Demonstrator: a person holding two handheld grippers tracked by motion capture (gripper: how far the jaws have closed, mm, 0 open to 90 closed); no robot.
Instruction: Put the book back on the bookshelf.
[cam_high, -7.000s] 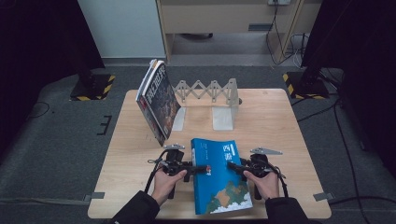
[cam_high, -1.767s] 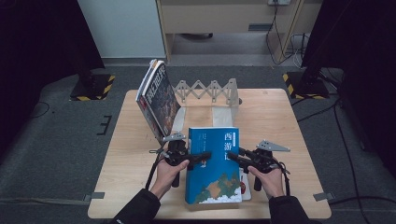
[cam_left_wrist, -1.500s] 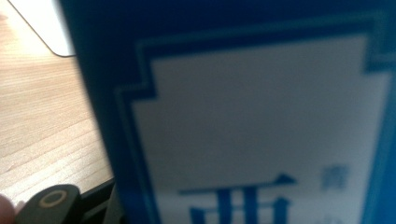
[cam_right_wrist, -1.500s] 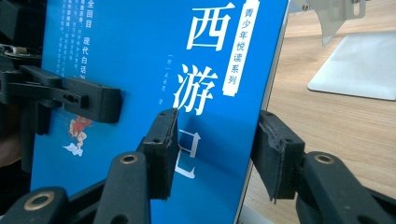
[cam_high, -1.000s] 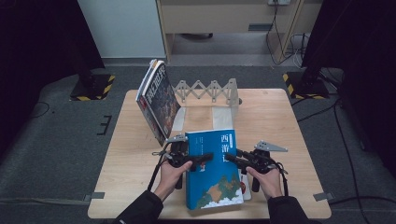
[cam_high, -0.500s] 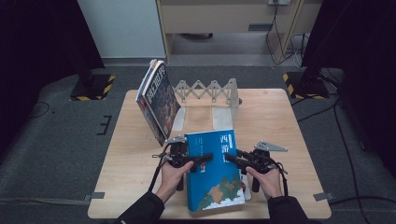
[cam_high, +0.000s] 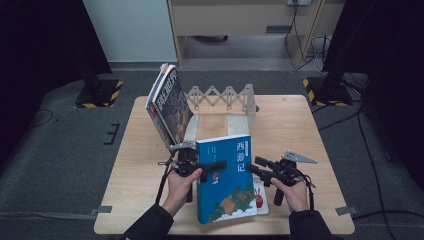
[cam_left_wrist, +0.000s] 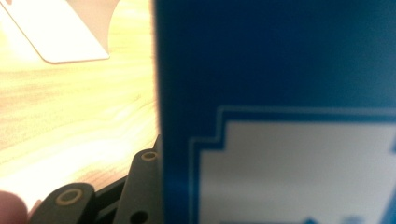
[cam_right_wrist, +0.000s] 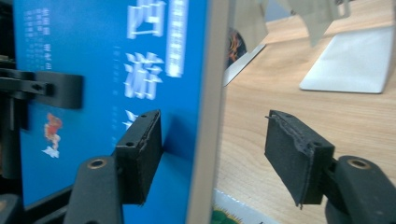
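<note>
Blue book (cam_high: 226, 180): stiff cover, hefty, slick, so we'd pinch deep along its left edge. Left gripper (cam_high: 201, 166) clamps it there, jaws just tightened; right gripper (cam_high: 256, 167) just released, jaws astride its right edge.

On my table (cam_high: 300, 120), a book (cam_high: 225, 182) stands tilted near the front edge, between my left gripper (cam_high: 212, 165) at its left and my right gripper (cam_high: 257, 167) at its right. A thinner booklet (cam_high: 260, 197) lies flat under the book's right side. Behind, at the table's middle, sits an expanding rack (cam_high: 225, 97). Two books (cam_high: 169, 107) lean against the rack's left end.
</note>
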